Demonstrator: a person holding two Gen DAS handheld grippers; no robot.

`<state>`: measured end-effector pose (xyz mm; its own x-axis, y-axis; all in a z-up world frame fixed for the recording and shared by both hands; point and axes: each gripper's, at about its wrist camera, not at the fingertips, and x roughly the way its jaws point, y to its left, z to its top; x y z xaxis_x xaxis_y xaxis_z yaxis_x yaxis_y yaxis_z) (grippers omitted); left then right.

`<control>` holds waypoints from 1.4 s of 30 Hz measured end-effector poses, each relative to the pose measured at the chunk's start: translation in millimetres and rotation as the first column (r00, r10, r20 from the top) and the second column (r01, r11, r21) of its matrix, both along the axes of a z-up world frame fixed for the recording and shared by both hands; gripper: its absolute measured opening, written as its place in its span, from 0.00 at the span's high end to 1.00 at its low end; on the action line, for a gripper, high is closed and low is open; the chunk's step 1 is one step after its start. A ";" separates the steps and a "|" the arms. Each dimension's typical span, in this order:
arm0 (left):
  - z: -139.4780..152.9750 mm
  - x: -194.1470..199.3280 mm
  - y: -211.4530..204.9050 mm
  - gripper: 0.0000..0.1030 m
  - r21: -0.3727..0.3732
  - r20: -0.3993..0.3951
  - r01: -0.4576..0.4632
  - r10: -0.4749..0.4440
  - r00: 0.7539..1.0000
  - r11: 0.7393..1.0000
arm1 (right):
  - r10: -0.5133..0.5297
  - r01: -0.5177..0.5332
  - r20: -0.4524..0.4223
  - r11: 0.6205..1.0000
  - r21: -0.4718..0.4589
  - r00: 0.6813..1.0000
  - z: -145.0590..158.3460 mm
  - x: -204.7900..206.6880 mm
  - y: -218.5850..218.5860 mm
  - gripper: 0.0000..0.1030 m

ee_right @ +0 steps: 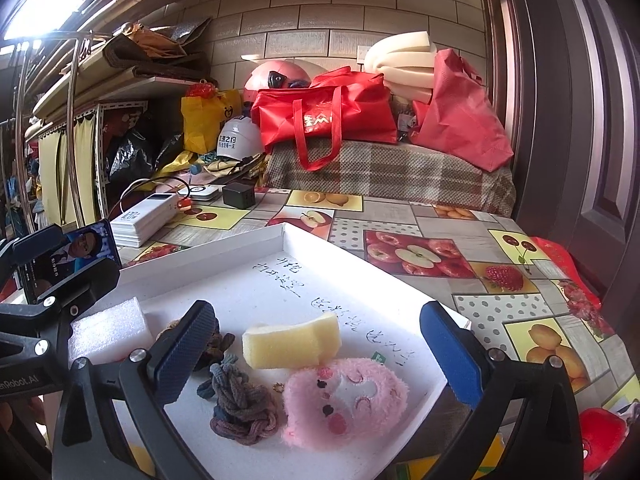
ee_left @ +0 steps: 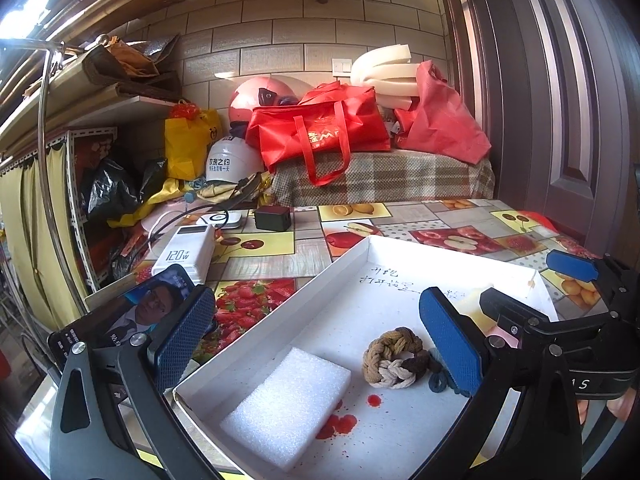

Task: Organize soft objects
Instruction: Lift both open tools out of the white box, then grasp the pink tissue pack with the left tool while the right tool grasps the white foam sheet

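Both sets of jaws stand wide open, nothing between the pads. The left gripper (ee_left: 320, 344) hangs over the near left of the white tray (ee_left: 360, 248) on the surface (ee_right: 440, 216), above the white foam block (ee_left: 286, 402) and the tan braided knot (ee_left: 394, 358). The right gripper (ee_right: 320, 354) hovers over the yellow sponge (ee_right: 290, 342), with the pink plush (ee_right: 346, 400) just nearer and the grey braided knot (ee_right: 242, 404) to its left.
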<state>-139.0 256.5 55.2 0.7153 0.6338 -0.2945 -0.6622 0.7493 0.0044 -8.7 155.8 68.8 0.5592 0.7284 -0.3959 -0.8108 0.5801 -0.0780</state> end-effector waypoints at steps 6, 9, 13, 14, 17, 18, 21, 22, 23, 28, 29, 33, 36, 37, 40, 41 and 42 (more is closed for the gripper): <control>0.5 -3.5 -0.2 0.00 0.005 0.013 -0.020 0.020 1.000 1.000 | 0.002 -0.002 0.008 1.000 0.007 1.000 1.8 -1.8 -0.7 0.00; 0.8 -8.2 -0.8 0.00 0.005 0.033 -0.035 0.035 0.999 0.999 | 0.008 -0.009 0.027 0.999 0.034 1.000 4.5 -5.5 -5.3 0.00; 1.1 -13.4 -2.5 0.00 -0.005 0.046 -0.050 0.050 0.998 0.999 | 0.021 -0.024 0.046 0.998 0.066 0.999 7.6 -11.9 -14.5 0.00; 1.2 -13.9 -2.9 0.00 -0.004 0.046 -0.050 0.050 0.998 0.999 | 0.023 -0.027 0.049 0.997 0.073 0.999 8.0 -13.6 -18.0 0.00; 1.5 -17.2 -7.1 0.00 -0.004 0.050 -0.036 0.036 0.998 0.999 | 0.034 -0.043 0.077 0.993 0.109 0.996 9.6 -23.5 -32.0 0.00; 1.8 -18.0 -8.9 0.00 -0.004 0.052 -0.033 0.033 0.998 0.999 | 0.044 -0.055 0.087 0.991 0.125 0.995 10.4 -27.4 -37.9 0.00; 2.7 -20.6 -14.6 0.00 -0.003 0.054 -0.024 0.024 0.998 1.000 | 0.081 -0.090 0.079 0.989 0.115 0.994 9.3 -34.5 -50.0 0.00; 2.7 -21.5 -16.8 0.00 -0.002 0.054 -0.020 0.020 0.998 1.000 | 0.095 -0.102 0.071 0.989 0.108 0.993 8.7 -35.9 -53.7 0.00; 2.7 -22.0 -19.6 0.00 -0.001 0.054 -0.016 0.016 0.998 1.000 | 0.104 -0.111 0.065 0.989 0.102 0.992 8.3 -37.0 -58.1 0.00; 3.2 -22.0 -37.3 0.00 0.008 0.043 0.031 -0.031 0.999 0.999 | 0.117 -0.122 0.045 0.986 0.114 0.992 8.0 -38.3 -90.9 0.00; 3.2 -21.2 -41.9 0.00 0.011 0.038 0.048 -0.048 0.998 0.999 | 0.115 -0.118 0.037 0.986 0.114 0.993 7.4 -37.2 -98.5 0.00; 2.7 -14.7 -66.3 0.00 0.028 0.009 0.145 -0.146 0.989 0.989 | 0.064 -0.066 0.017 0.989 0.134 0.998 8.6 -24.7 -134.5 0.00; 2.9 -8.1 -86.8 0.00 0.047 -0.020 0.225 -0.224 0.974 0.973 | -0.008 0.007 0.001 0.990 0.140 1.000 9.4 -7.0 -162.0 0.00; 2.8 -5.6 -94.4 0.00 0.056 -0.031 0.251 -0.250 0.968 0.966 | -0.036 0.036 -0.005 0.989 0.143 0.999 9.0 -0.6 -172.4 0.00; 2.7 2.4 -119.0 0.00 0.079 -0.072 0.333 -0.328 0.942 0.940 | -0.122 0.125 -0.032 0.982 0.144 0.992 9.0 22.7 -203.4 0.00; 2.2 5.5 -127.9 0.00 0.082 -0.091 0.364 -0.357 0.930 0.928 | -0.149 0.153 -0.042 0.979 0.138 0.988 9.1 31.3 -213.1 0.00; 1.1 9.9 -137.0 0.00 0.079 -0.115 0.397 -0.387 0.915 0.914 | -0.172 0.178 -0.053 0.976 0.128 0.984 9.2 39.5 -223.2 0.00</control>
